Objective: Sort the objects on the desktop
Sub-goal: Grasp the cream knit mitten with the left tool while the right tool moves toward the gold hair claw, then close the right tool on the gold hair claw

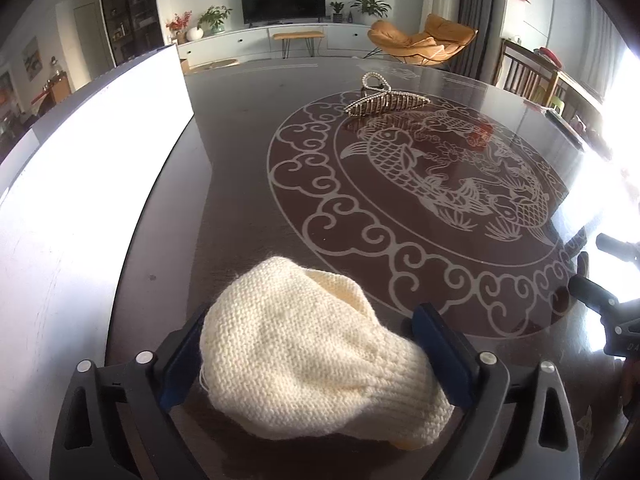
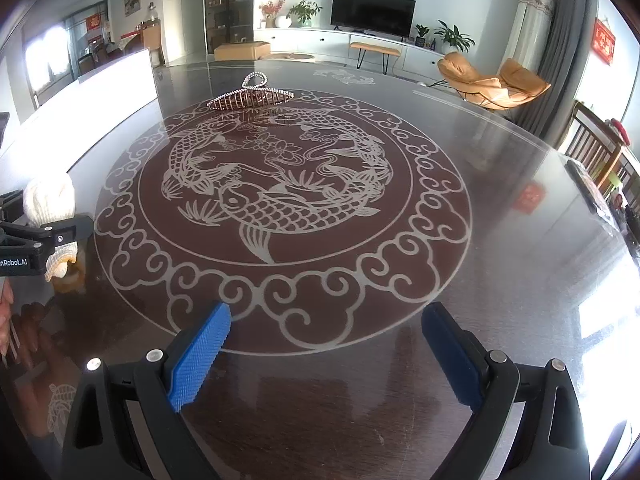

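Note:
A cream knitted mitten (image 1: 312, 348) lies between the blue pads of my left gripper (image 1: 316, 344), which is shut on it just above the dark table (image 1: 240, 184). It also shows in the right wrist view (image 2: 50, 200), held by the left gripper at the far left. A gold hair claw clip (image 1: 384, 100) rests on the table far ahead; it shows in the right wrist view (image 2: 250, 96) too. My right gripper (image 2: 326, 340) is open and empty over the table's near edge.
A white box (image 1: 80, 184) stands along the left side of the table, also in the right wrist view (image 2: 116, 80). The table carries a round fish pattern (image 2: 280, 200). Wooden chairs (image 2: 596, 152) stand at the right.

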Demonstrator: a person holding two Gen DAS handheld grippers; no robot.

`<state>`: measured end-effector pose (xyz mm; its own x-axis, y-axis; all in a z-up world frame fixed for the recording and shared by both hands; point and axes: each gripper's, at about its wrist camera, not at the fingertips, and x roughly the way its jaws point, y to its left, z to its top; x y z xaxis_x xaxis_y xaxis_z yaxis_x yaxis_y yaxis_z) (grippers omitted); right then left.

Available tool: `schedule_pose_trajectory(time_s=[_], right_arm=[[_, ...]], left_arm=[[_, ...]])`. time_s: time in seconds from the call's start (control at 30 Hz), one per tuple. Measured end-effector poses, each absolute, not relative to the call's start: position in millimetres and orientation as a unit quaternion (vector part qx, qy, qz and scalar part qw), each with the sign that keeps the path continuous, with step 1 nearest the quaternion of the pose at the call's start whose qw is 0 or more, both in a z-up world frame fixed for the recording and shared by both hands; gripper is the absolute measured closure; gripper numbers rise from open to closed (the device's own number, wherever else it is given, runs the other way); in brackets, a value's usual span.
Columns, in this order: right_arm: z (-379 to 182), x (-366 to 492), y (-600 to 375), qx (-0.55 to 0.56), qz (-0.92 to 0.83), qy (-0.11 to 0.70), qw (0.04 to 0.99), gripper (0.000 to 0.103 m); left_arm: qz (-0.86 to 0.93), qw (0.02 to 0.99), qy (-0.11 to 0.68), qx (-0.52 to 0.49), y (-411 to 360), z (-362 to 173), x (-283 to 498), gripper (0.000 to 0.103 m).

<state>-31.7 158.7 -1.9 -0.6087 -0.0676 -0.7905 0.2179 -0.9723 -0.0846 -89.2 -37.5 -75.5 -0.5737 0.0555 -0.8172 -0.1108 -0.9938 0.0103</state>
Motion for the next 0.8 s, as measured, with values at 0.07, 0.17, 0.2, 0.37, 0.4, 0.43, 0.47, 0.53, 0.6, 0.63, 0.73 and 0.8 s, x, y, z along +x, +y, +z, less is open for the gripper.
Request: schedule_pose_trajectory(time_s=[0.07,0.17,0.2,0.37,0.4,0.43,0.47,0.53,0.6,0.63,0.73,0.8], right_arm=[[-1.7,-31.6,159.2,0.435,-0.893,0.086,0.08,0.006],[-1.7,-31.9,159.5,0.436,-0.892,0.085,0.082,0.006],[-1.9,-32.0,160.4,0.438,-0.892,0.083,0.083,0.006],[-1.5,-32.9,162.7,0.44,-0.891,0.08,0.083,0.005],[-1.6,-33.2,162.7,0.441,-0.89,0.08,0.082,0.004],[-1.4,-33.8,163.1,0.441,-0.89,0.079,0.081,0.004],[-1.4,-34.3,163.7,0.442,-0.89,0.078,0.081,0.004],[-1.9,-35.6,165.6,0.446,-0.888,0.073,0.081,0.002],[-3.2,-38.2,170.1,0.454,-0.885,0.06,0.083,0.0],[-3.7,-38.7,171.4,0.457,-0.884,0.055,0.084,0.0],[-4.2,-38.8,171.0,0.458,-0.883,0.054,0.087,0.0],[-4.2,-38.9,170.8,0.458,-0.883,0.053,0.087,0.0]], left_arm=[[0.885,0.041,0.026,-0.464,-39.8,-76.3,-91.5,0.0],[0.885,0.041,0.025,-0.464,-39.8,-75.8,-90.7,0.0],[0.885,0.041,0.025,-0.464,-39.8,-75.7,-90.6,0.0],[0.884,0.04,0.025,-0.464,-40.2,-75.1,-89.6,0.0],[0.884,0.04,0.025,-0.464,-40.1,-75.2,-89.6,0.0],[0.884,0.04,0.025,-0.464,-40.1,-75.2,-89.6,0.0],[0.884,0.04,0.025,-0.464,-40.0,-75.2,-89.7,0.0],[0.884,0.041,0.025,-0.464,-40.0,-75.3,-89.7,0.0],[0.884,0.042,0.024,-0.465,-40.2,-75.1,-89.3,0.0],[0.884,0.042,0.024,-0.465,-40.0,-74.8,-89.2,0.0],[0.884,0.042,0.024,-0.465,-39.9,-74.8,-89.3,0.0],[0.884,0.042,0.024,-0.465,-39.9,-74.9,-89.4,0.0]])
